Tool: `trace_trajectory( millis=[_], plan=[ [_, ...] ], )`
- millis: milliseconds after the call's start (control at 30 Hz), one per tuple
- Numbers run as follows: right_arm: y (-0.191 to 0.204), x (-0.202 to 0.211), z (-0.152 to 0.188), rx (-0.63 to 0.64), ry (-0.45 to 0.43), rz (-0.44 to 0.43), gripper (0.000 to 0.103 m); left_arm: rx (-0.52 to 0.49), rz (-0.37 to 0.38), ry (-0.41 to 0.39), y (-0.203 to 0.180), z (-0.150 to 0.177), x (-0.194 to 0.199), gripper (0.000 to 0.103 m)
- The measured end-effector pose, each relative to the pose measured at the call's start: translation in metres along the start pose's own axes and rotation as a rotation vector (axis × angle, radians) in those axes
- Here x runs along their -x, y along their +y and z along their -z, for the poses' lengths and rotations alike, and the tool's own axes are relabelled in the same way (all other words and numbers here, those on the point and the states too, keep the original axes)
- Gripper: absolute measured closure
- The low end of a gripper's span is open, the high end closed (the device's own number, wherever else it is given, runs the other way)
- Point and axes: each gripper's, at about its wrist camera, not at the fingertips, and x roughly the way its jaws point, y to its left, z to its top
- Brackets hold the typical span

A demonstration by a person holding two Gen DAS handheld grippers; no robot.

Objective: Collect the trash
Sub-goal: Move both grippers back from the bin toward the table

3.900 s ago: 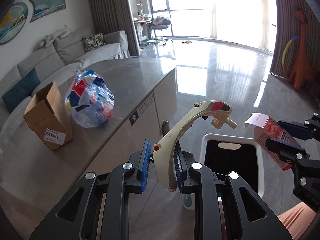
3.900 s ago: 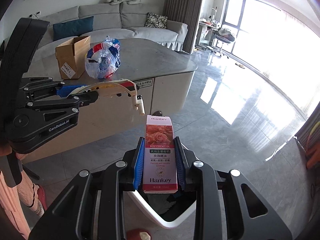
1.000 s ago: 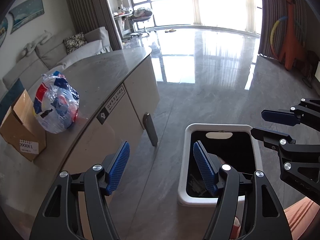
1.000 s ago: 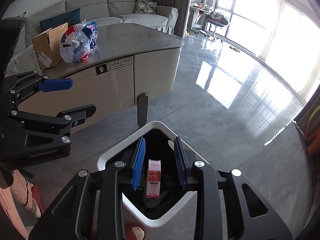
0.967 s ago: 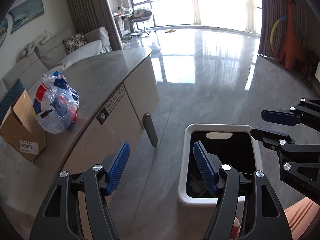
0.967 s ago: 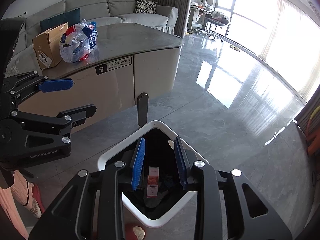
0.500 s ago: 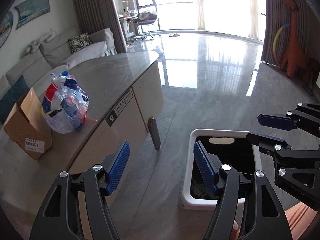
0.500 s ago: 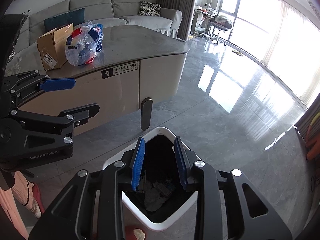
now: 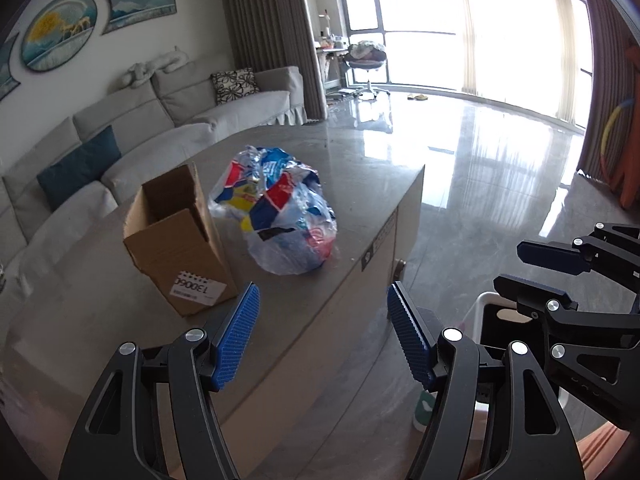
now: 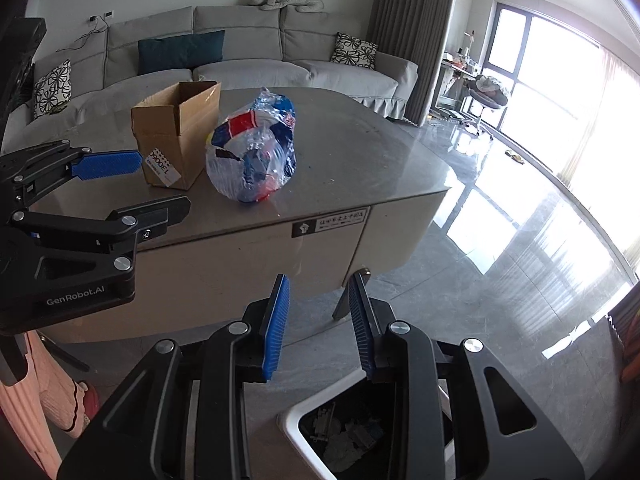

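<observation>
A crumpled clear plastic bag with red, blue and yellow print (image 9: 282,216) (image 10: 254,152) lies on the grey stone table (image 9: 360,152) (image 10: 360,152). An open cardboard box (image 9: 176,236) (image 10: 176,132) stands just left of it. My left gripper (image 9: 322,336) is open and empty, in front of the bag above the table's near edge. My right gripper (image 10: 318,320) is open and empty, raised above the white trash bin (image 10: 298,416), which holds scraps. The bin also shows in the left wrist view (image 9: 478,316), behind my right gripper (image 9: 532,268).
A grey sofa (image 10: 240,64) with cushions stands behind the table. The table's front panel has a label (image 10: 330,226). Glossy grey floor (image 10: 500,260) spreads right toward bright windows (image 9: 460,40). The person's pink-clad leg (image 10: 32,412) is at lower left.
Both grippers have tilted up from the bin toward the table. The bag and box now sit larger and nearer the middle. The pink carton has fallen out of sight into the bin.
</observation>
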Motion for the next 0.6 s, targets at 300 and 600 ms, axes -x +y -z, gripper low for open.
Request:
trace_trajectory(
  millis=[300, 600],
  plan=[
    [0.043, -0.020, -0.041, 0.070, -0.017, -0.058, 0.071, 0.071, -0.058, 0.001, 0.059, -0.004, -0.001, 0.035],
    [0.062, -0.031, -0.073, 0.106, -0.031, -0.076, 0.071, 0.120, -0.088, -0.011, 0.094, -0.017, -0.004, 0.035]
  ],
)
